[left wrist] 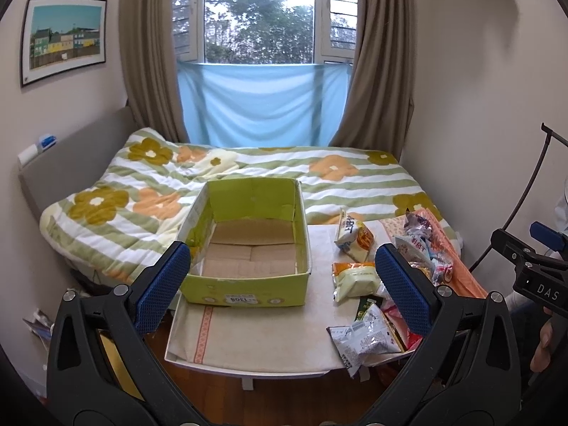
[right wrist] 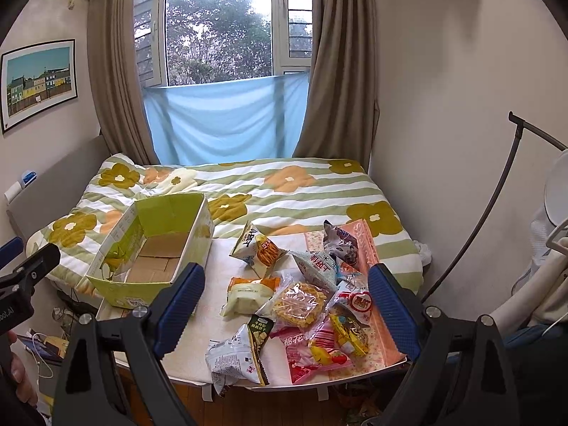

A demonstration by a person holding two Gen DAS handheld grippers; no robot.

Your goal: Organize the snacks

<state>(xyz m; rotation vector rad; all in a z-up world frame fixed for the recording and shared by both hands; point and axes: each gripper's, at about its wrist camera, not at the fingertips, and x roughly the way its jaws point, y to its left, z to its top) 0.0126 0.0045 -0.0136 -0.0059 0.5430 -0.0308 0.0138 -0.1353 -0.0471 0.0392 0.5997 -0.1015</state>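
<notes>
An open green cardboard box [left wrist: 248, 287] with nothing in it stands on the left of a small white table [left wrist: 262, 333]; it also shows in the right wrist view [right wrist: 131, 293]. Several snack packets lie in a loose pile on the table's right half [right wrist: 301, 305]: a white and orange packet [right wrist: 248, 293], a waffle packet [right wrist: 298, 303], a pink marshmallow packet [right wrist: 312, 351], a silver packet [right wrist: 238, 355]. My left gripper [left wrist: 282, 284] is open and empty, above the table's front edge. My right gripper [right wrist: 285, 310] is open and empty, above the pile.
The table stands against a bed with a flowered quilt [right wrist: 284, 191]. A pink cloth [right wrist: 376, 284] lies under the snacks at the table's right. A wall is on the right, a headboard [left wrist: 71, 156] on the left, wooden floor [left wrist: 284, 401] below.
</notes>
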